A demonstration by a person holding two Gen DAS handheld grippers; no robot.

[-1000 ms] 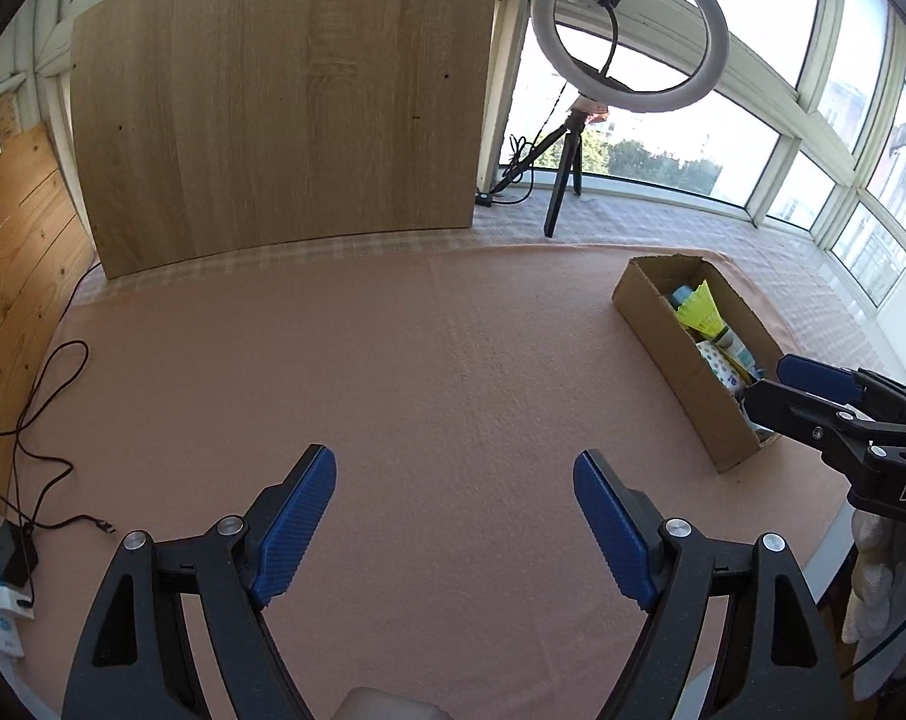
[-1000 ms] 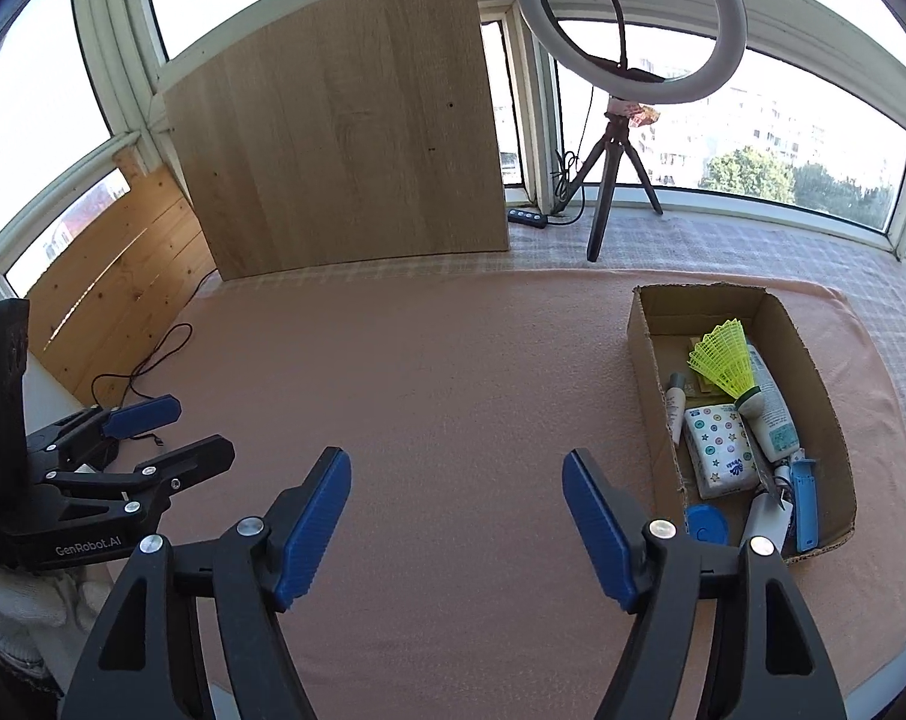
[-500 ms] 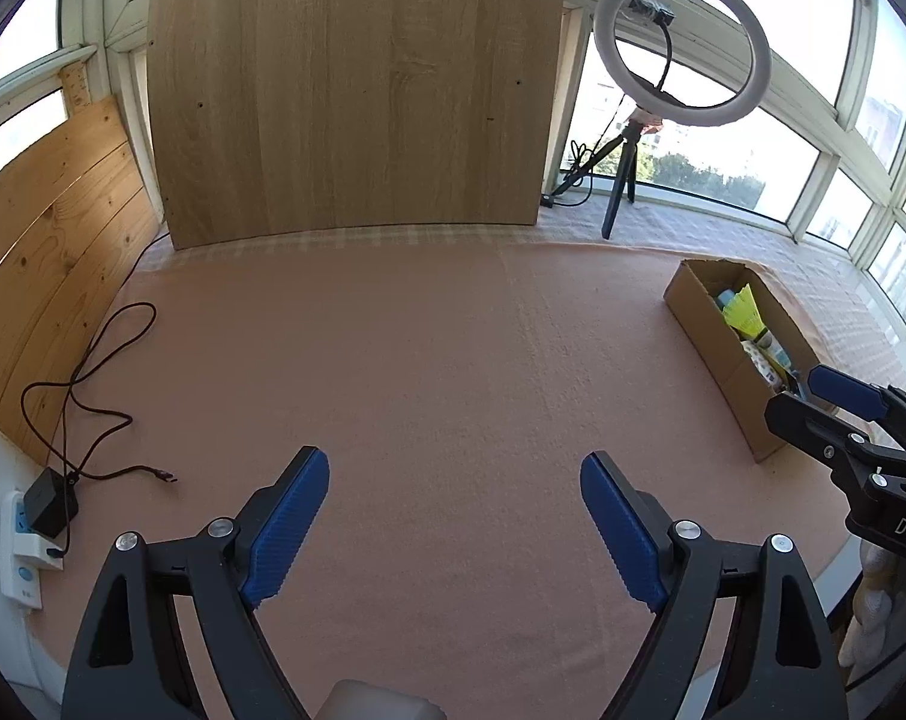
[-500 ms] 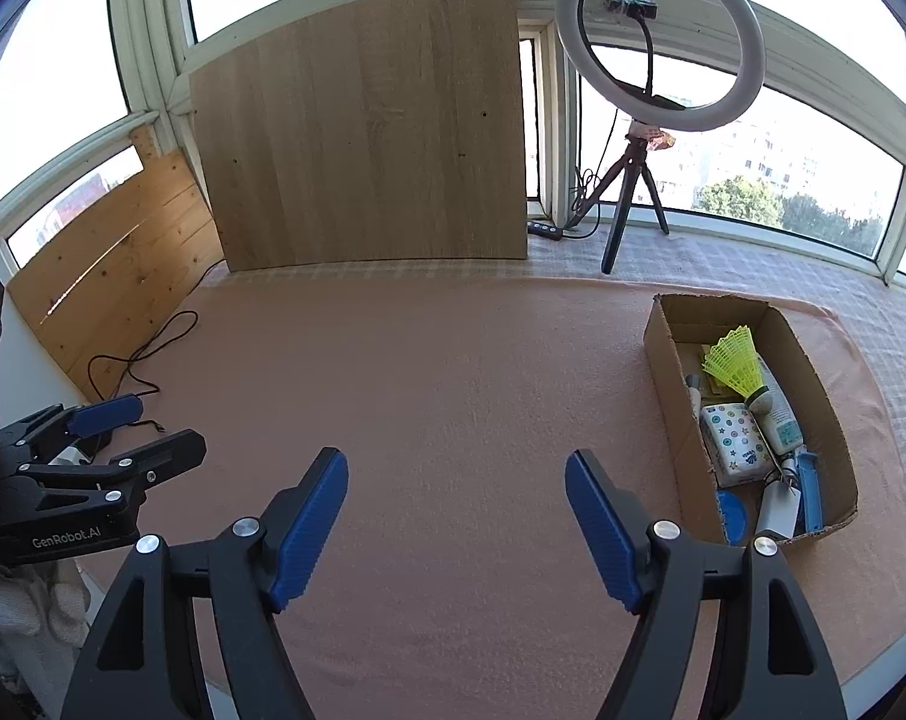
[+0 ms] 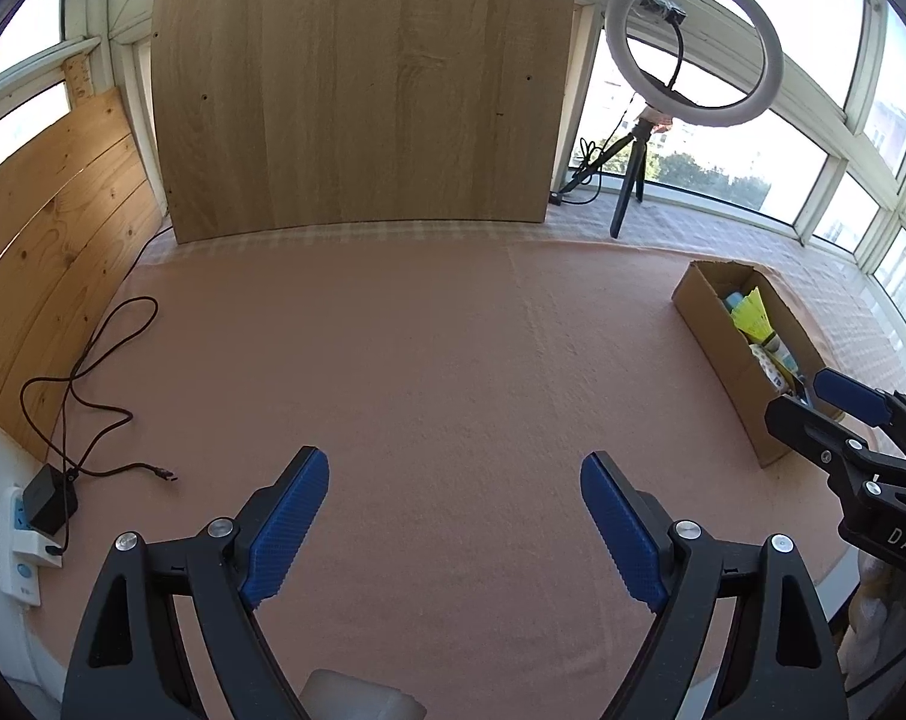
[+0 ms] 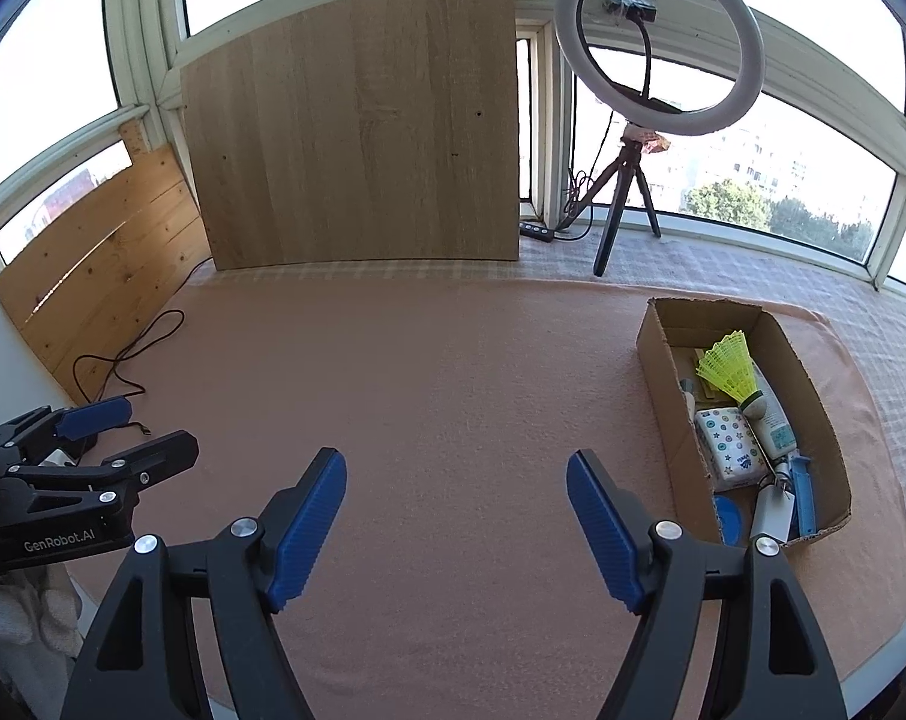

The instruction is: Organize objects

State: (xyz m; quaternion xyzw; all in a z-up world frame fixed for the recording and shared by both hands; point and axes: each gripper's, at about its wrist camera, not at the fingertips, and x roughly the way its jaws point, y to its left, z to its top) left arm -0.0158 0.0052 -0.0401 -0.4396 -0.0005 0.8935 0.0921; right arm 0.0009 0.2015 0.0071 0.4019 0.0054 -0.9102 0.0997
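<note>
Box (image 6: 669, 384) lengthwise front-to-back, shuttlecock (image 6: 730, 367) skirt up; both tongs (image 5: 453, 483) (image 6: 456, 480) wide apart.

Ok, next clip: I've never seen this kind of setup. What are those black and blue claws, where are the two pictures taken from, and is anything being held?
No robot arm here: a person holds a hand-operated gripper in each hand, and a fisheye camera on each looks forward along its two blue-padded fingers. One picture comes from the left gripper, the other from the right gripper; each also catches the other at its edge. Both are open with nothing between the fingers.

They hover over a pink cloth. On it, to the right, sits a cardboard box already holding small things: a yellow shuttlecock, a star-patterned packet, a tube and some blue items. A black cable lies at the left. At the back stand a wooden board and a ring light on a tripod.
</note>
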